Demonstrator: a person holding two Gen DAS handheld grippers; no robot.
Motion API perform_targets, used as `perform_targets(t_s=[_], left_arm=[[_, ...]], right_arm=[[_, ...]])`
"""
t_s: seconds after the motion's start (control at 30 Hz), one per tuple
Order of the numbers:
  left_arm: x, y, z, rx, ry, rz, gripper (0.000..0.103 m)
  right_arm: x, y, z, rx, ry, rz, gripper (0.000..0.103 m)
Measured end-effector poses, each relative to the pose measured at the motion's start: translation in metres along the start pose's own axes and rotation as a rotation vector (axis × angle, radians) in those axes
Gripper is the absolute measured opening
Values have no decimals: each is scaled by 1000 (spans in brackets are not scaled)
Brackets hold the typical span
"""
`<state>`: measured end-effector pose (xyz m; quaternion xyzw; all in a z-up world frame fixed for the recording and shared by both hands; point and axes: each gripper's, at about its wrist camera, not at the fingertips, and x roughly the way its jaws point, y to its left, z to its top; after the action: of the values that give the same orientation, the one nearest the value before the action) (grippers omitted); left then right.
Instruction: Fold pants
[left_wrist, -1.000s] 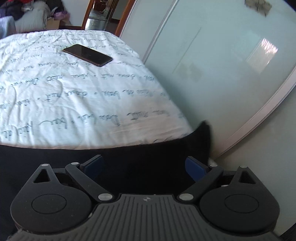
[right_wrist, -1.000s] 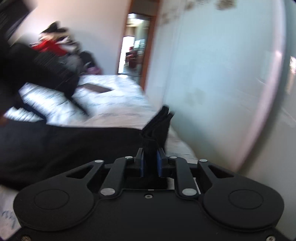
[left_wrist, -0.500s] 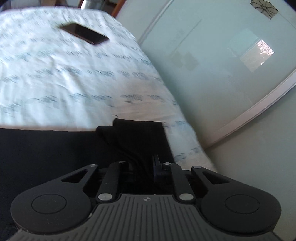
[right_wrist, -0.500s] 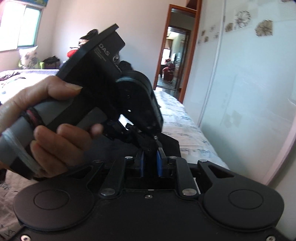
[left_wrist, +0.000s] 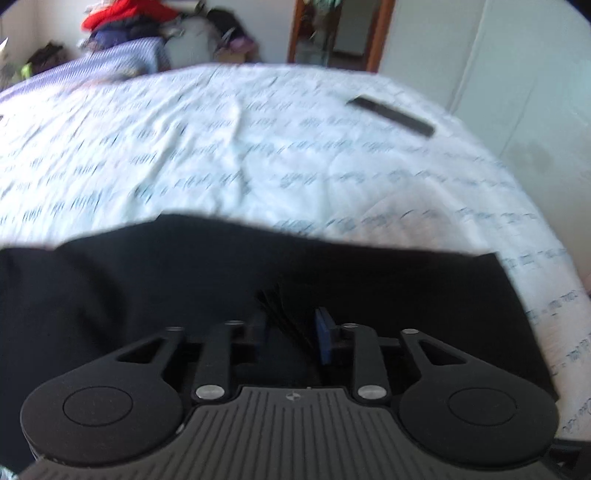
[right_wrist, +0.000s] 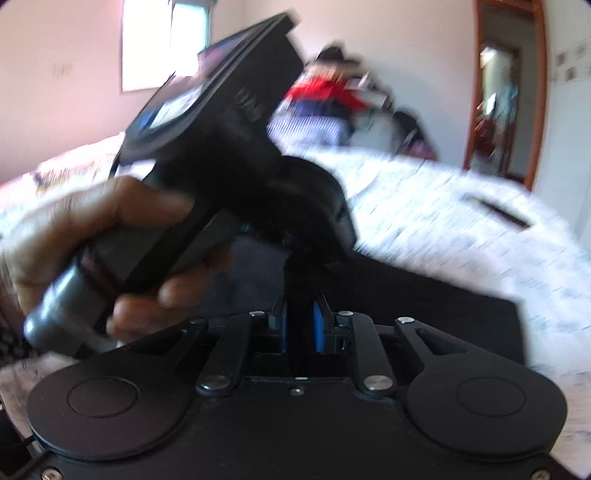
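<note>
- Black pants (left_wrist: 184, 295) lie across the near part of the bed (left_wrist: 258, 147) in the left wrist view, spread wide below the white printed sheet, with their right corner near the bed's right edge.
- Left gripper (left_wrist: 290, 328) points down onto this fabric. Its jaws have just been opening and stand partly apart. A thin tuft of black threads rises between the fingers (left_wrist: 324, 334); whether the pads press on any cloth cannot be told, as dark fabric fills the gap.
- Phone (left_wrist: 391, 115), dark and flat, lies on the sheet at the far right, well apart from the pants. A heap of clothes (left_wrist: 125, 18) sits beyond the bed's far end, beside a wood-framed doorway (left_wrist: 336, 33).
- Right wrist view: right gripper (right_wrist: 299, 325) has its blue-padded fingers (right_wrist: 318, 325) drawn close together on a narrow upright fold of the black pants (right_wrist: 424, 306), which spread over the bed (right_wrist: 461, 236) ahead and to the right.
- Left hand (right_wrist: 92, 236) holds the handle of the other gripper, whose black body fills the upper left of this view; its fingers are hidden here.
- Motion blur softens both views.
</note>
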<state>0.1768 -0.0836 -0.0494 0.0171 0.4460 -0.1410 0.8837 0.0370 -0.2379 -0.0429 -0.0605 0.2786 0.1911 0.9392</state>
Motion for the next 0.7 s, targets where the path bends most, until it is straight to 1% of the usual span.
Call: perform_targets(t_s=[0.03,0.07,0.1,0.13,0.17,0.2,0.23,0.3,0.33,0.4,0.43,0.47,0.5,0.53,0.57,0.6,0.63,0.67,0.7], left_arm=[[-6,11,-4,-33,-7,5,49],[-16,23,-7,-53,-36,0,52],[-29,35,-11,-65,-70,8,61],[-43,45,-14,-75,-103,33,72],[-59,55,-17,-87,-145,79,79],[-74,65,-19,-100,-186,132,88],[-86,76,-22,-108,-218,179,93],[-111,102,-25,-121,-255,282,94],[-121,115,-26,-136,-256,324,94],[-142,147,-32,-166,-257,412,94],[-152,162,-34,-184,-261,466,94],[-167,180,-37,-203,-273,546,94],[-182,196,-38,-218,-293,635,94],[-197,210,-40,-230,-318,730,94],[-211,224,-40,-241,-342,830,95],[-223,236,-41,-251,-359,917,97],[-233,247,-41,-262,-369,984,99],[-241,256,-41,-269,-374,1017,99],[-244,261,-41,-272,-372,1003,99]], right_arm=[[-3,6,-2,-18,10,-12,24],[-10,10,-5,-27,7,-20,35],[-18,9,-6,-29,-9,-14,39],[-27,6,-8,-12,-27,-3,40],[-35,0,-7,22,-40,1,40],[-42,-4,-5,62,-57,-3,40],[-48,-7,-2,100,-79,-14,40],[-50,-10,2,158,-112,-50,42],[-44,-13,4,174,-102,-75,46],[-21,7,6,164,-52,-142,52],[-12,10,6,145,-36,-166,59],[-4,14,7,111,1,-192,66],[4,21,5,82,33,-206,66],[7,30,2,60,59,-203,66],[7,33,1,55,59,-190,66],[4,37,1,59,56,-166,66],[4,40,4,78,52,-122,66],[4,44,8,103,34,-82,66],[6,51,12,123,9,-60,66]])
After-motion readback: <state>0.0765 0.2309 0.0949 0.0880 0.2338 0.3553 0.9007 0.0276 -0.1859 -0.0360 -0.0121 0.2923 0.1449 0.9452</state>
